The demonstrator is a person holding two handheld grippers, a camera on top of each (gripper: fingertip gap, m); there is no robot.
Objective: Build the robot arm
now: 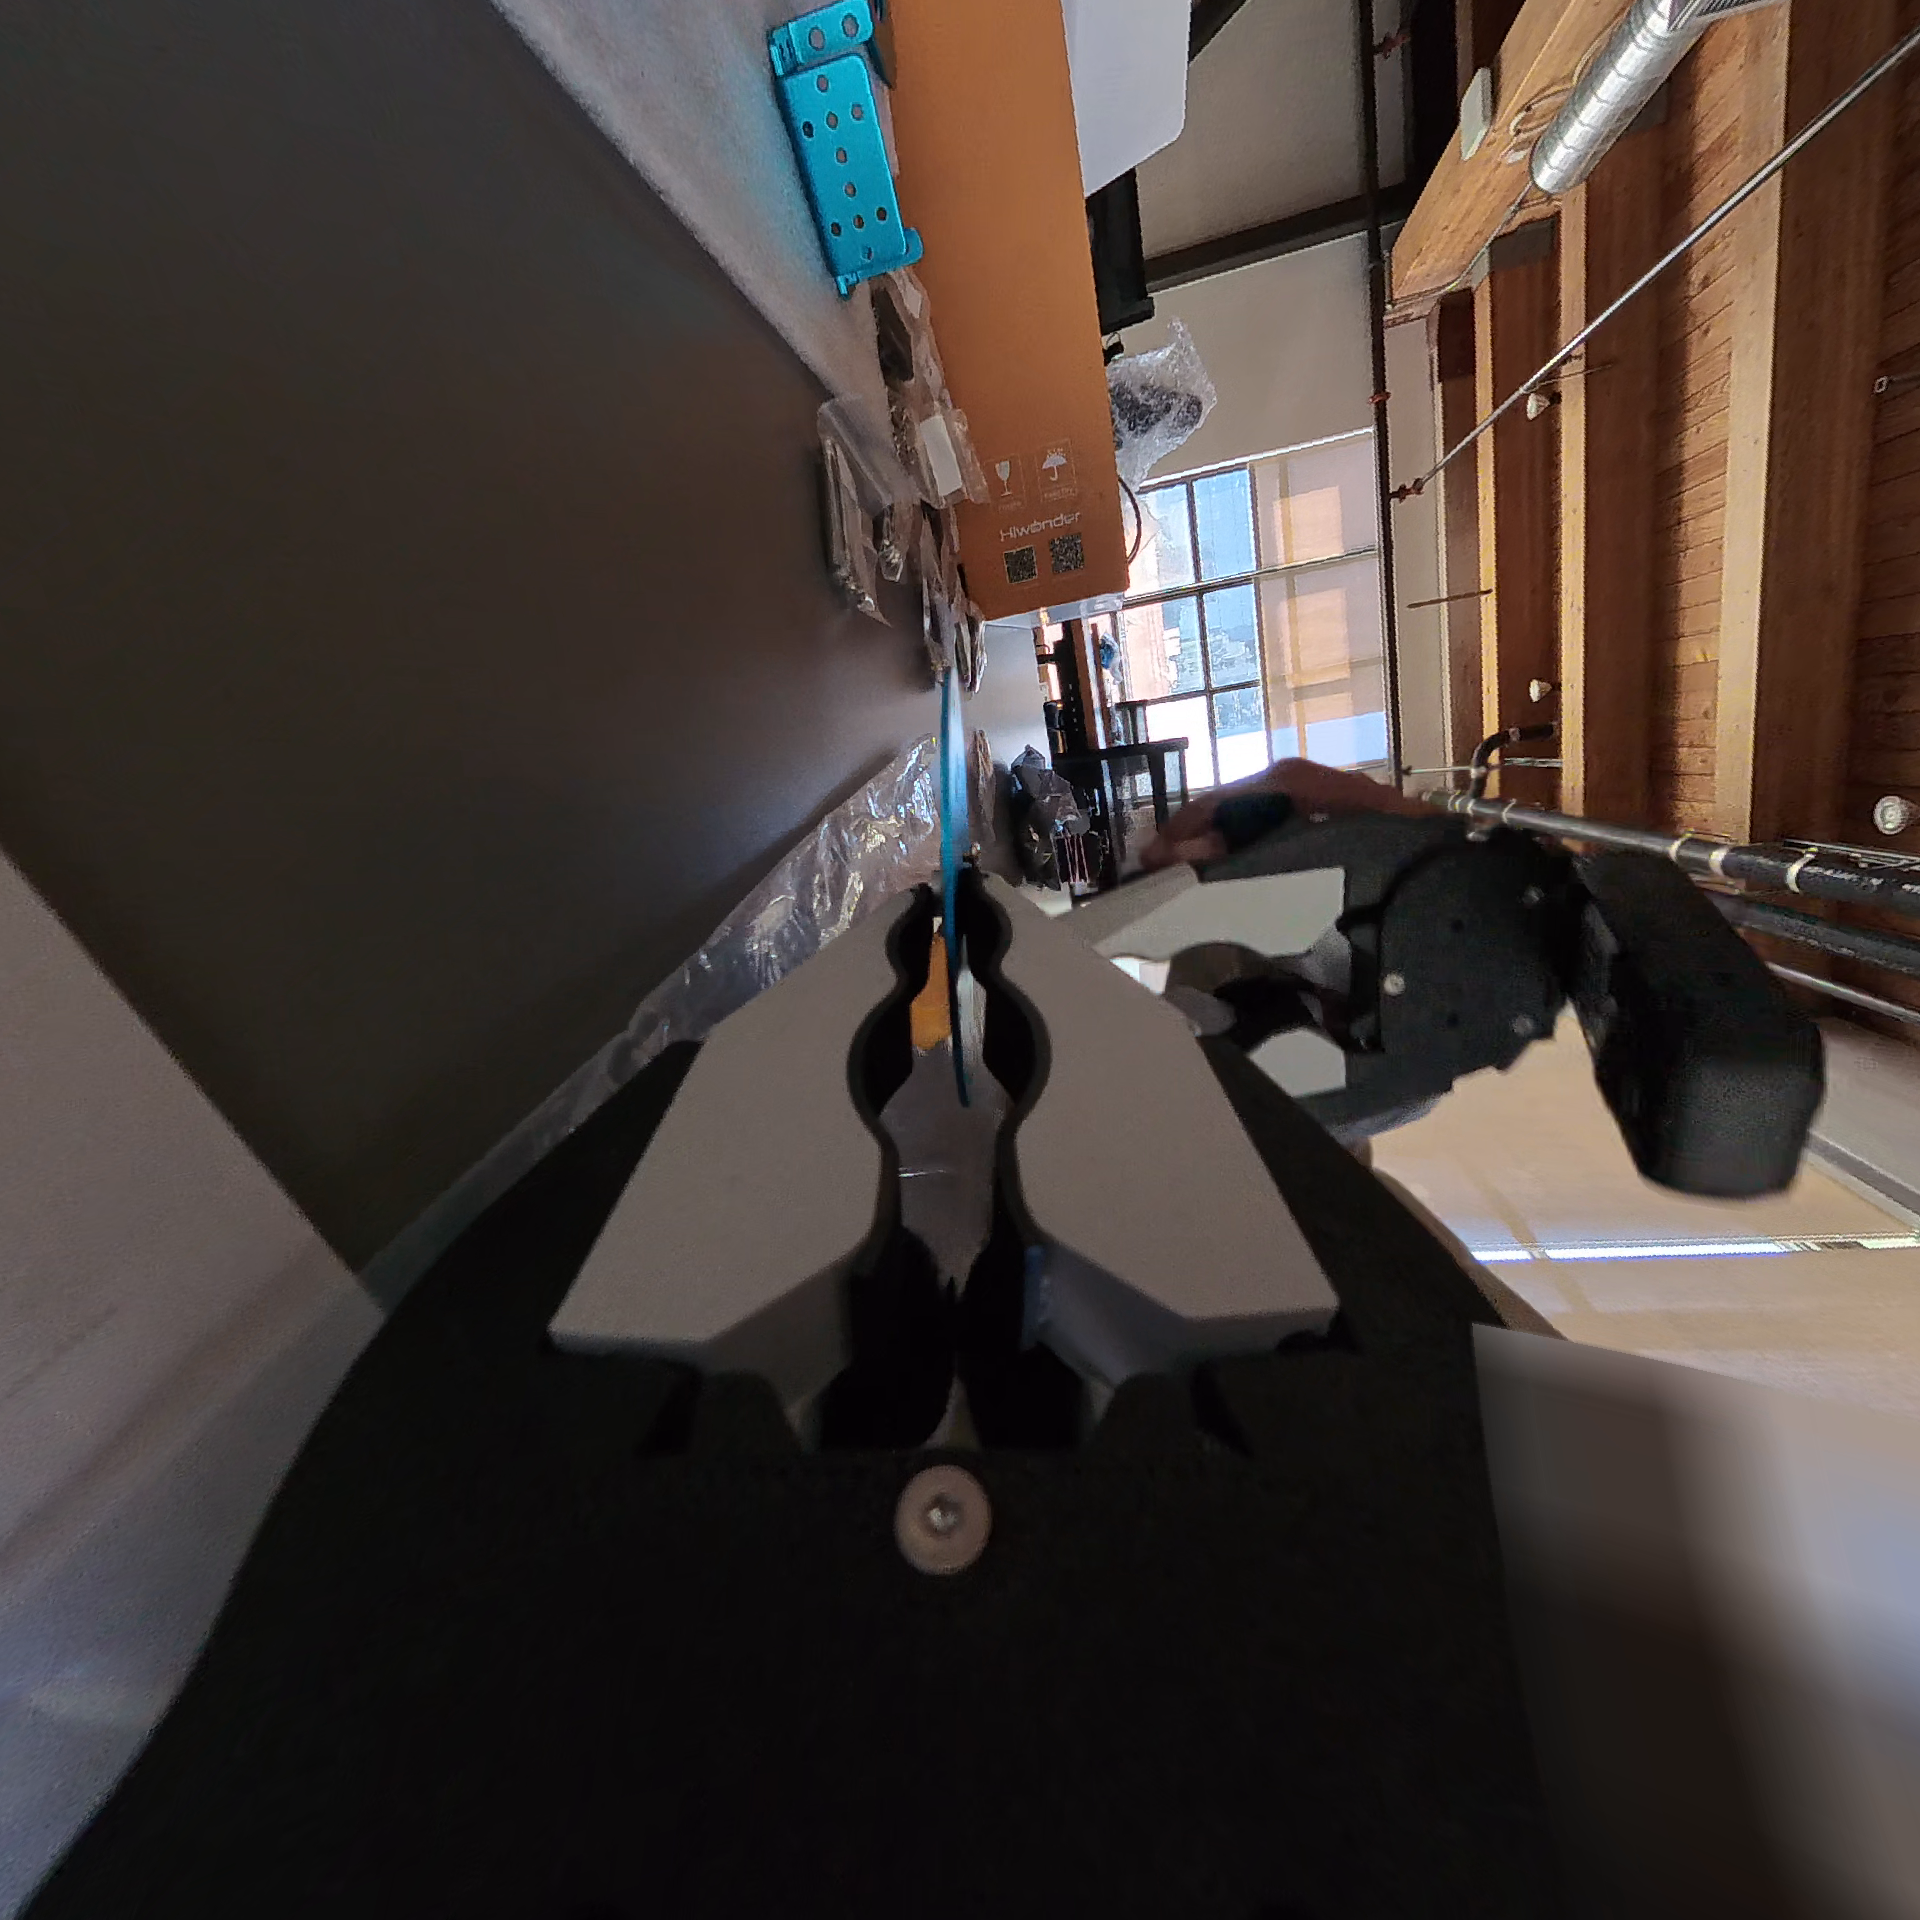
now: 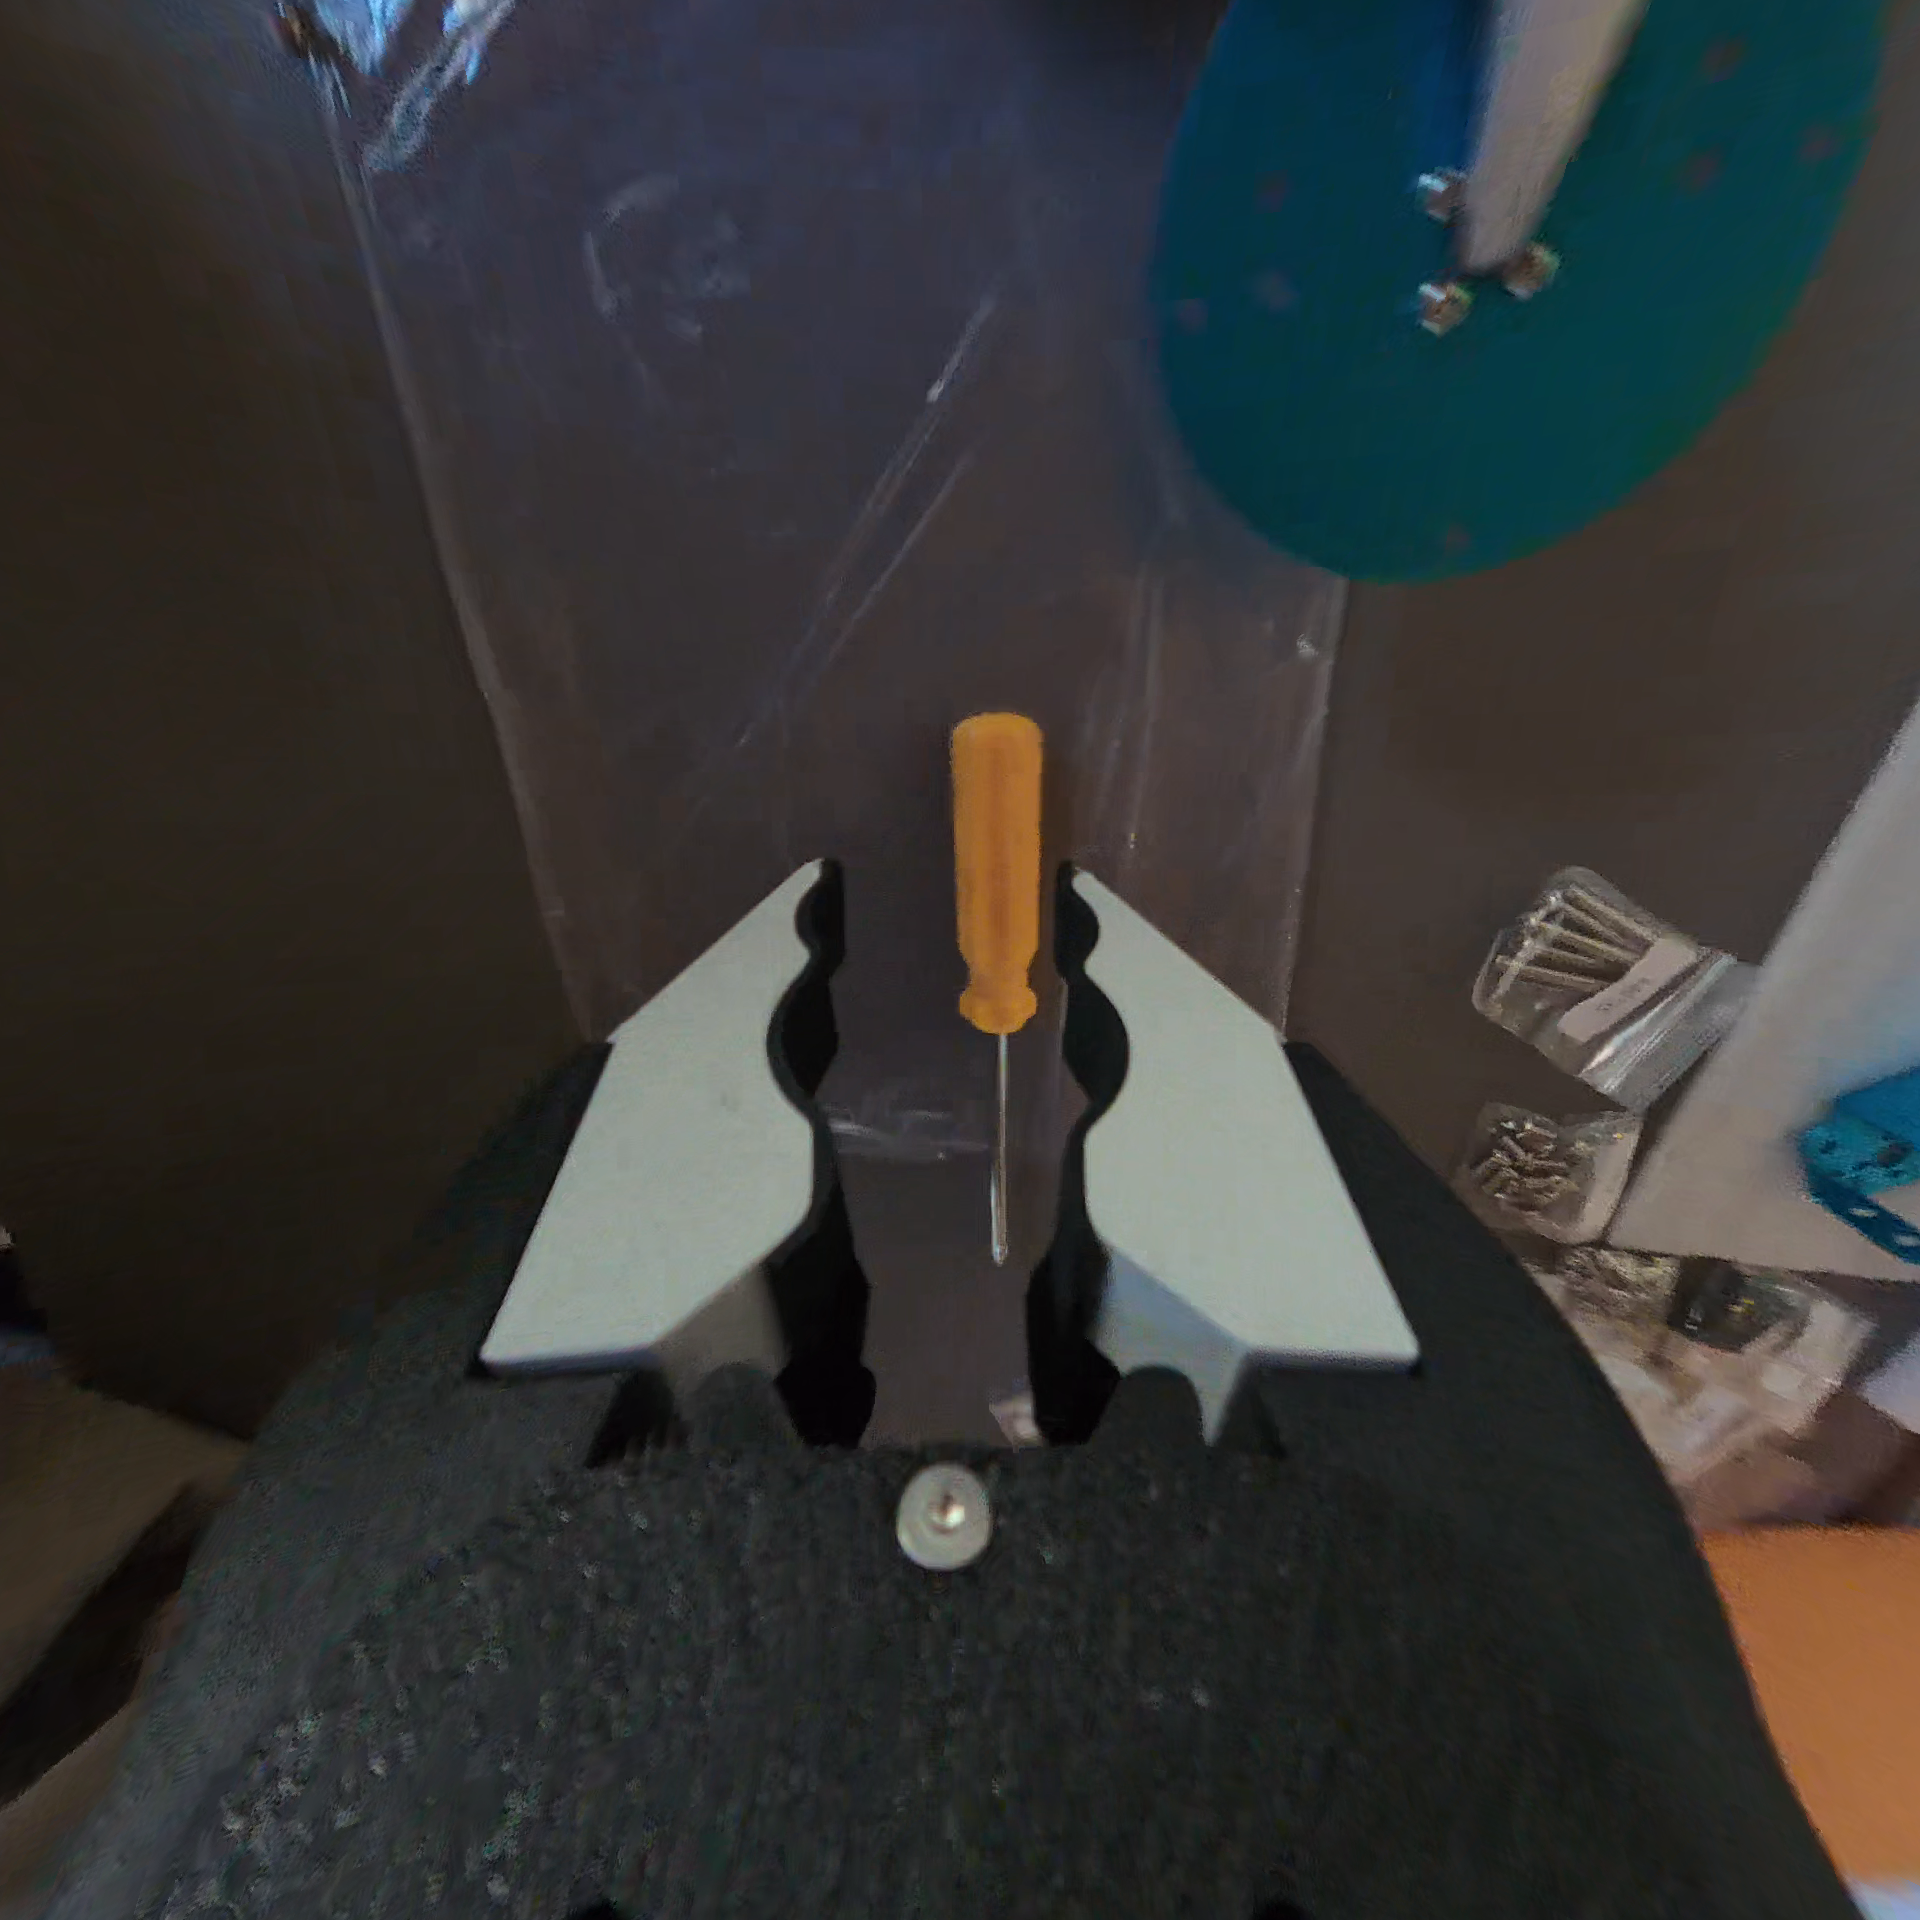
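Note:
My left gripper (image 1: 951,896) is shut on the rim of a thin teal-blue round plate (image 1: 952,790), seen edge-on and held above the dark table (image 1: 416,520). The same plate (image 2: 1455,395) shows at the top right of the right wrist view, with small nuts (image 2: 1444,307) on it and a grey finger of the left gripper (image 2: 1538,135) on its face. My right gripper (image 2: 948,875) is open. Its jaws stand on either side of an orange-handled screwdriver (image 2: 997,862), apart from it. The screwdriver lies on a clear plastic sheet (image 2: 727,416), tip toward the camera. The right gripper's black body (image 1: 1455,966) shows in the left wrist view.
An orange cardboard box (image 1: 997,312) lies on the table, with a blue perforated bracket (image 1: 842,156) and bags of small hardware (image 1: 894,499) beside it. More hardware bags (image 2: 1590,966) and a blue bracket (image 2: 1860,1164) sit right of the right gripper. Left tips to right tips: about 11 centimetres.

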